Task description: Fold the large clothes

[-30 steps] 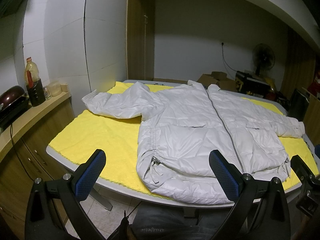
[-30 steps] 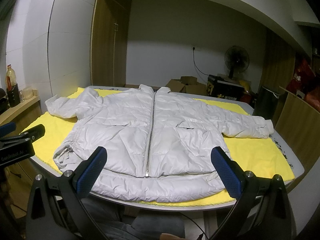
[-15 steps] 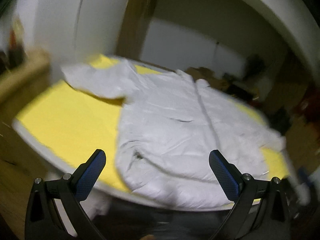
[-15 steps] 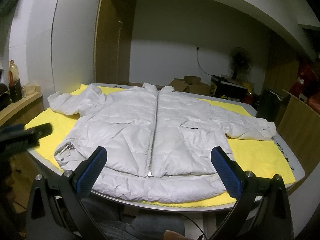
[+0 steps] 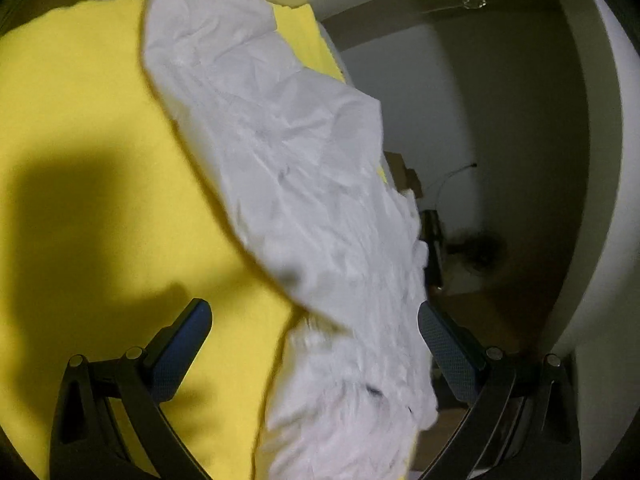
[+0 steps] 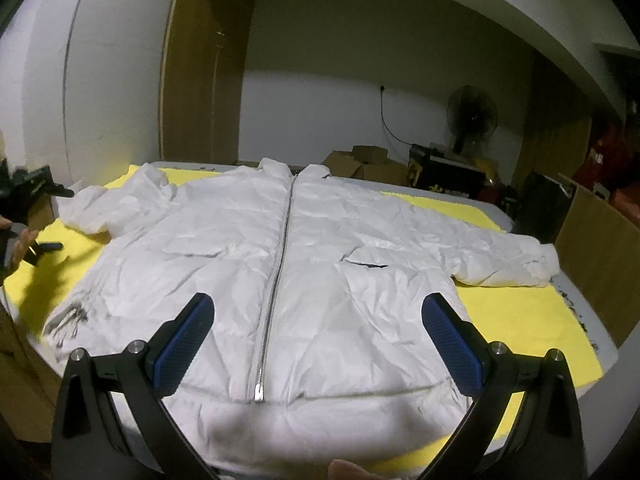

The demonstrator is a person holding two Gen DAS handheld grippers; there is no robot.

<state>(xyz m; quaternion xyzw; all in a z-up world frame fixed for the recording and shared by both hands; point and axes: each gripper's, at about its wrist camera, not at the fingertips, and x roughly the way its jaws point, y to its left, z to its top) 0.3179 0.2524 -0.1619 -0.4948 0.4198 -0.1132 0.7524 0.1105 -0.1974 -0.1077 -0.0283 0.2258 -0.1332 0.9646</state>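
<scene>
White puffy zip-up jacket [image 6: 288, 280] lies flat on the yellow cloth-covered table [image 6: 520, 312], left gripper [image 5: 316, 344] wide open over its left sleeve [image 5: 280, 140] (first fold, I'd guess), right gripper [image 6: 316, 336] wide open at the hem, nothing pinched yet.

The left gripper [image 5: 310, 336] has two black plastic arms that splay outward, each ending in a finger faced with a dark blue, finely textured pad [image 5: 444, 348]. Round silver screws [image 5: 495, 353] sit at the pivots behind the pads, two to a side, on ribbed black struts. The right gripper [image 6: 316, 336] is built the same: black angular arms, brighter blue cross-hatched pads [image 6: 182, 346], and paired silver screw heads [image 6: 136, 346] just behind them. A sliver of bare skin, seemingly a fingertip [image 6: 352, 470], shows below and between the right gripper's arms.
</scene>
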